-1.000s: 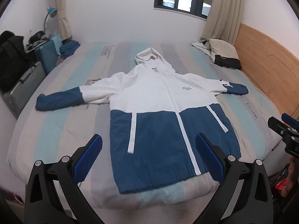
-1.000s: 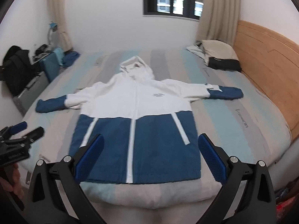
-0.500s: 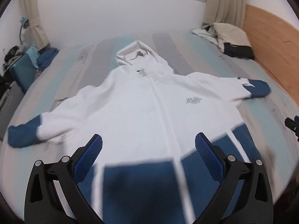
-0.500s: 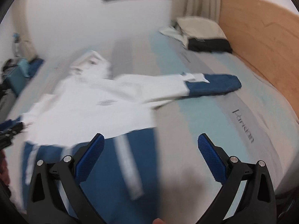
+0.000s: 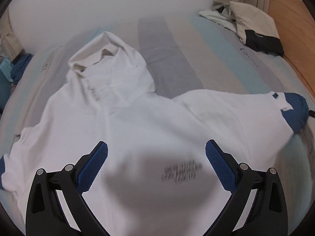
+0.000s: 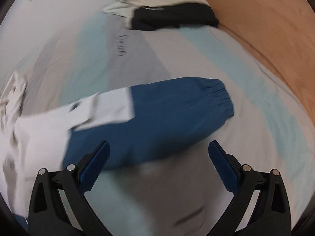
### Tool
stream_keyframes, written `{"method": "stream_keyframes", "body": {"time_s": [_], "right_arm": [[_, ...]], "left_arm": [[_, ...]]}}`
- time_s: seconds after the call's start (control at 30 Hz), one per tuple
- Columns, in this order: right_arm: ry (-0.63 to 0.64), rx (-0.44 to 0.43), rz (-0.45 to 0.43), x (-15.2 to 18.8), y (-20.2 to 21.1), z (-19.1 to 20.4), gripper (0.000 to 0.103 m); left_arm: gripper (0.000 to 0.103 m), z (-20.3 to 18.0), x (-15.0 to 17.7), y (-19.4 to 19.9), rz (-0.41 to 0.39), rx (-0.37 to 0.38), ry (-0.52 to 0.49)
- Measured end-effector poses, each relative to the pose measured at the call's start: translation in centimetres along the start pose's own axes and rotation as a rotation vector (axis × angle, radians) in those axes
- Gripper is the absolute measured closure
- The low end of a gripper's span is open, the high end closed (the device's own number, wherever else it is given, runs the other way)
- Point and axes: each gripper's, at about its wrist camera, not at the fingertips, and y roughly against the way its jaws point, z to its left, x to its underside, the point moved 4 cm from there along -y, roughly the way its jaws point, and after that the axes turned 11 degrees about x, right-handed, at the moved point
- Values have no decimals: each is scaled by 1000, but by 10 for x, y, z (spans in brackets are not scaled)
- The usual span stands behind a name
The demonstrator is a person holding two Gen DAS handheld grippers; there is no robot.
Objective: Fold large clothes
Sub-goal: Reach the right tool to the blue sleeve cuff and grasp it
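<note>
The white and blue hooded jacket (image 5: 149, 122) lay spread front-up on the striped bed (image 5: 222, 63), hood (image 5: 110, 59) toward the far wall, sleeves out to either side. The left tongs (image 5: 156, 163) hung over the white chest panel near the small printed text, spread wide and gripping nothing. The right tongs (image 6: 158, 163) hung over the blue end of the right sleeve (image 6: 157, 122), also spread wide and empty; its gathered cuff (image 6: 222, 98) pointed toward the wooden headboard (image 6: 265, 19). A folded beige and black garment (image 6: 169, 15) lay on the bed's far part by the headboard. Both views were motion-blurred.
</note>
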Motion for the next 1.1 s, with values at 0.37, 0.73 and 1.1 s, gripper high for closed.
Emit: {"method": "stream_keyframes", "body": {"time_s": [0.37, 0.73, 1.1], "right_arm": [[-168, -3, 133, -12, -75, -71, 14], [-226, 12, 149, -21, -95, -74, 26], [-251, 5, 181, -17, -95, -76, 52]], "left_arm": [[6, -2, -19, -97, 115, 41, 6], [6, -1, -16, -112, 148, 55, 34], [6, 2, -11, -119, 163, 61, 52]]}}
